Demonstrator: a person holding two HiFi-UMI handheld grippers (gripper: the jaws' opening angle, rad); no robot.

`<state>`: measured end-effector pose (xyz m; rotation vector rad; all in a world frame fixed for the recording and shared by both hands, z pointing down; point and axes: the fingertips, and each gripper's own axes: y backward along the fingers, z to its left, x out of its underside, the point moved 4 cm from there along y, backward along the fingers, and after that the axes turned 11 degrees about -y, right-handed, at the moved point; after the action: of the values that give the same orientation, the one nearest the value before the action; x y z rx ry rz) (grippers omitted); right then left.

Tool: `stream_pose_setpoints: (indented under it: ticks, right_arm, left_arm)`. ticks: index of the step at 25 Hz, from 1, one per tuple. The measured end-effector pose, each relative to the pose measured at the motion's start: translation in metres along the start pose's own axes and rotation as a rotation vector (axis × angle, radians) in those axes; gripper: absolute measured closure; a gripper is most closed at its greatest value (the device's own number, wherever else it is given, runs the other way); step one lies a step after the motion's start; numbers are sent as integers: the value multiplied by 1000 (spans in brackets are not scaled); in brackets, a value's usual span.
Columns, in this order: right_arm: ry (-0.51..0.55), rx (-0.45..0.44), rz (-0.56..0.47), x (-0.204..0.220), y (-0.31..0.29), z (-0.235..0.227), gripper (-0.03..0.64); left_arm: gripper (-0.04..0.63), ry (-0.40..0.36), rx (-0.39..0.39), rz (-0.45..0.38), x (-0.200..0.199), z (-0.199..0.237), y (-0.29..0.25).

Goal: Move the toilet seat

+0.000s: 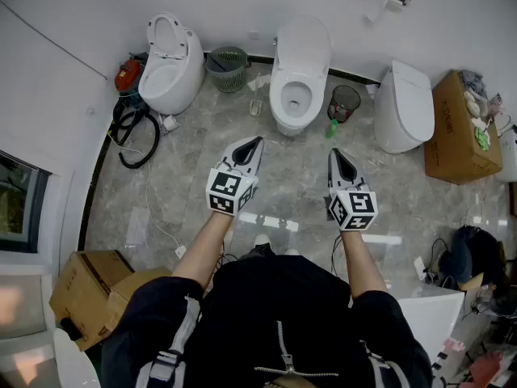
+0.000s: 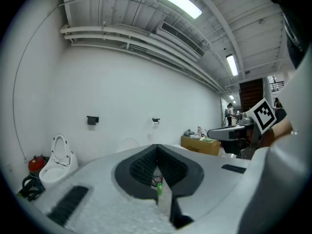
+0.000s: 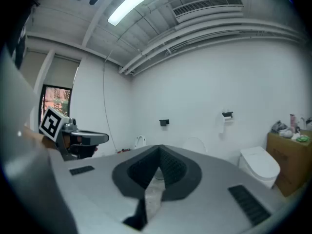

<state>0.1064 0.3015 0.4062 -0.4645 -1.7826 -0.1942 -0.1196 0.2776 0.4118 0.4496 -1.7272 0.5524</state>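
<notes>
Approach step. The left gripper [image 1: 254,142] and right gripper [image 1: 336,153] are closed and empty. The seat [image 1: 278,97] lies farther off, on the middle toilet [image 1: 302,45]. Next, probably reach forward and open the jaws.

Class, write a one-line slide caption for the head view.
A person aims the shut left tongs and shut right tongs toward the open middle toilet, between the left toilet and right toilet.
</notes>
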Motion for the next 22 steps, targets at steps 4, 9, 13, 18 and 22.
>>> stream_pose_setpoints:
  ticks: [4,9,13,18,22]
  right_arm:
    - [6,-14,17,6,-15,8,612]
    - [10,-13,13,10,-28,18,612]
    - [-8,0,26,16,-35,24,601]
    - [-30,32,24,20,-39,22,601]
    - [-47,50,25,19,-48,14,601]
  left_arm:
    - [591,7,7,1,7,12,-3]
    - [591,11,33,1,15,29,-8]
    - [591,14,57,0,18,39,-12]
    - [591,19,78,-5,19,47,-21]
    - [591,25,84,-2,21,53,-31]
